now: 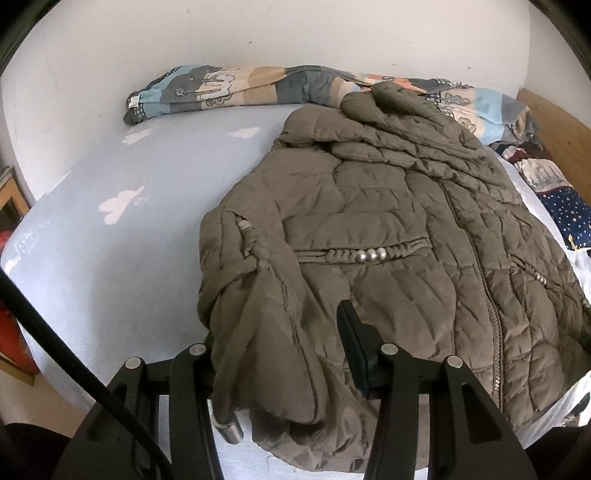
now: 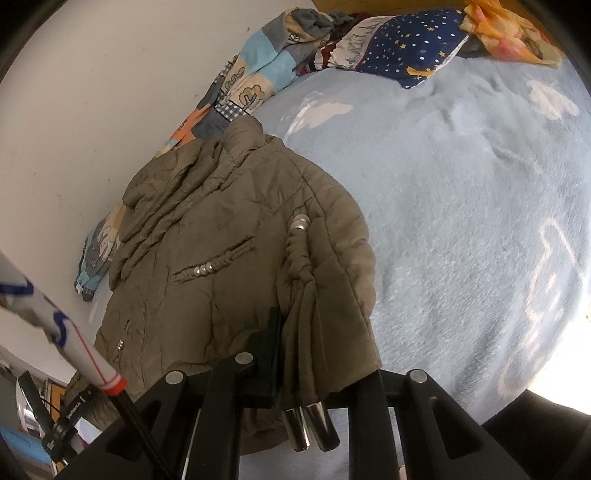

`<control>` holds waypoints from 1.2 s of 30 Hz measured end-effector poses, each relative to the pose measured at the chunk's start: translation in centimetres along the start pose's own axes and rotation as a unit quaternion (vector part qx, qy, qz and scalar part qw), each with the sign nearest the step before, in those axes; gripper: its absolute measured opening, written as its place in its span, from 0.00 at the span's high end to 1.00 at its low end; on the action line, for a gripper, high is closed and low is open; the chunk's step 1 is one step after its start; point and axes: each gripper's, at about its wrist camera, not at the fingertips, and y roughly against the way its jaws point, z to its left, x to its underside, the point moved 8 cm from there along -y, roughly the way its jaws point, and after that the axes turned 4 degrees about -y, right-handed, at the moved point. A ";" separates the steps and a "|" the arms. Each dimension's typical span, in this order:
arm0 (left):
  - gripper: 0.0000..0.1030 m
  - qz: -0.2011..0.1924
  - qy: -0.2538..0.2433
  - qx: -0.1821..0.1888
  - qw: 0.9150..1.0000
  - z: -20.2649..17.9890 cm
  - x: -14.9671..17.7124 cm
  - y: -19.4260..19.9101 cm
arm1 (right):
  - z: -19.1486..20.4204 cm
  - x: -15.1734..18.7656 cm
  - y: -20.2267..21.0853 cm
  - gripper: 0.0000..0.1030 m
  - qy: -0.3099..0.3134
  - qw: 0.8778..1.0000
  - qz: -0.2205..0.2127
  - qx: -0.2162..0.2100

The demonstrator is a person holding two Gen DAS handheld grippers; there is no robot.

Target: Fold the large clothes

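An olive quilted jacket lies front up on the light blue bed sheet, with its collar toward the wall. My left gripper is shut on a bunched corner of the jacket's hem. Only its right finger shows, since fabric covers the other. A drawstring with a metal end hangs beside it. In the right wrist view the jacket spreads away toward the wall. My right gripper is shut on the gathered hem folds at the other corner. Two metal cord ends dangle below it.
A patchwork quilt lies rolled along the white wall. A navy starred pillow and an orange cloth sit by the wooden headboard. Bare sheet stretches beside the jacket. A white-wrapped cable crosses the lower left.
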 end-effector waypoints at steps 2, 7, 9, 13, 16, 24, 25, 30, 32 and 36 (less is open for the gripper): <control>0.54 -0.003 -0.004 0.001 1.000 -0.2 -0.2 0.2 | 0.3 0.0 0.2 0.84 0.003 1.000 0.000 -0.003; 0.56 -0.010 -0.002 0.002 1.000 0.1 -0.3 0.6 | 1.8 -0.4 1.6 0.85 0.019 1.000 -0.007 -0.019; 0.56 -0.011 -0.002 0.000 1.000 0.1 -0.3 0.6 | 2.4 -0.5 1.9 0.85 0.031 0.999 -0.011 -0.027; 0.57 -0.011 -0.008 0.000 1.000 0.1 -0.3 0.8 | 3.1 -0.2 1.9 0.85 0.023 0.998 -0.016 -0.048; 0.57 -0.010 -0.004 0.007 1.000 0.1 -0.9 1.2 | 3.3 -0.4 2.0 0.85 0.024 0.998 -0.018 -0.059; 0.57 -0.051 -0.038 0.008 0.998 -0.8 -0.6 1.7 | 4.2 -0.6 2.0 0.85 0.018 0.997 -0.015 -0.072; 0.57 -0.047 -0.034 0.009 0.998 -0.8 -0.5 1.5 | 4.3 -0.7 1.9 0.85 0.015 0.997 -0.014 -0.074; 0.57 -0.049 -0.026 0.024 0.998 -0.4 -0.2 1.5 | 4.0 -0.6 1.8 0.85 0.016 0.997 -0.010 -0.069; 0.57 -0.047 -0.016 0.030 0.998 -0.1 -0.2 1.5 | 3.6 -0.4 1.9 0.85 0.011 0.998 -0.006 -0.066; 0.57 -0.044 -0.005 0.036 0.998 -0.1 -0.5 1.2 | 2.5 -0.5 1.8 0.83 -0.023 0.997 0.004 -0.075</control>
